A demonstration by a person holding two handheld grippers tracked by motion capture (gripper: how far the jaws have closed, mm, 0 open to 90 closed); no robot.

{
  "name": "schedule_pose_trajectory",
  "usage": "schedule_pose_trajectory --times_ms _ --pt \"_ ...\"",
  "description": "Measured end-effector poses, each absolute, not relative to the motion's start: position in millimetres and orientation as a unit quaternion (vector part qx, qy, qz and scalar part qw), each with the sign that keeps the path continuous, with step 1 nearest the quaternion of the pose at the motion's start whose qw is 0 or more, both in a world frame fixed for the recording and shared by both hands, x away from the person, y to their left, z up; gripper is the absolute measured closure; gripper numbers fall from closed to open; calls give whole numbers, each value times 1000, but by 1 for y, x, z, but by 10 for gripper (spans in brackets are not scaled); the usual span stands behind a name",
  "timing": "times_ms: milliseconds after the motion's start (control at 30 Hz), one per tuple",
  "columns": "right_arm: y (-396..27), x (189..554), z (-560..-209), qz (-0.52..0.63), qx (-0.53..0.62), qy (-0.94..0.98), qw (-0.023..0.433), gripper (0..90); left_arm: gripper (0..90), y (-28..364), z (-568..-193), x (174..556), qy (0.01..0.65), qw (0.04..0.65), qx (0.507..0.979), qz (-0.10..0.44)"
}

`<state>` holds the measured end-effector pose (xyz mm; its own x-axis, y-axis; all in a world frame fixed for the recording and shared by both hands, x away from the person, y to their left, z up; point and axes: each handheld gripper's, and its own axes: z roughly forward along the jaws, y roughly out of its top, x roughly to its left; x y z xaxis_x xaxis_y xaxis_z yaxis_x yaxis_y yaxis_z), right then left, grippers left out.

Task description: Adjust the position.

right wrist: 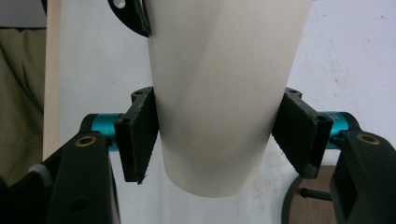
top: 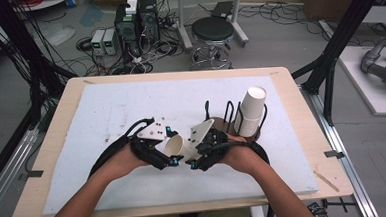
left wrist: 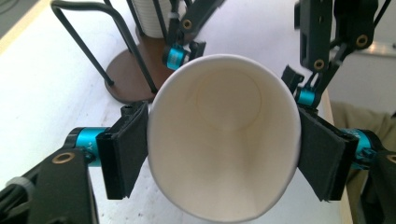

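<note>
Between black tongs (top: 179,159), smooth tapered paper cup (top: 177,147)

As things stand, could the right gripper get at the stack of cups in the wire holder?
Probably not yet. The right gripper is shut on the loose paper cup, which the left gripper also holds. The stack of cups stands close behind it with nothing between, so it must let go first.

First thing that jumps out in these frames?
The white paper cup at the table's near middle, held on its side between both claws: the left claw pinches its rim end, the right claw its lower body. Behind it, a stack of cups leans in a black wire holder.
</note>
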<state>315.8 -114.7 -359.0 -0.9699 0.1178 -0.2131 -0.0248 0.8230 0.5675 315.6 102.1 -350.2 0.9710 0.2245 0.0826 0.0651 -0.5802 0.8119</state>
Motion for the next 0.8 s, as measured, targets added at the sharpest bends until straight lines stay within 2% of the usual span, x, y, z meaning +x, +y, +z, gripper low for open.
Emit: schedule_pose_trajectory --times_ms 167,400,433,533,567,800 --pt "-123 316 -361 332 46 936 108 361 187 108 -353 316 106 503 854 83" --pt "-136 320 -364 357 73 926 102 362 181 120 -349 316 125 567 810 87" --pt "-141 320 -366 369 85 920 100 362 181 128 -349 315 135 594 788 90" --pt "-148 319 -368 384 97 913 99 362 178 136 -352 314 148 615 768 96" --pt "-154 318 -373 399 110 904 104 362 175 145 -358 313 164 634 748 105" --pt "-178 313 -388 469 150 863 113 360 172 170 -380 310 207 656 713 133"
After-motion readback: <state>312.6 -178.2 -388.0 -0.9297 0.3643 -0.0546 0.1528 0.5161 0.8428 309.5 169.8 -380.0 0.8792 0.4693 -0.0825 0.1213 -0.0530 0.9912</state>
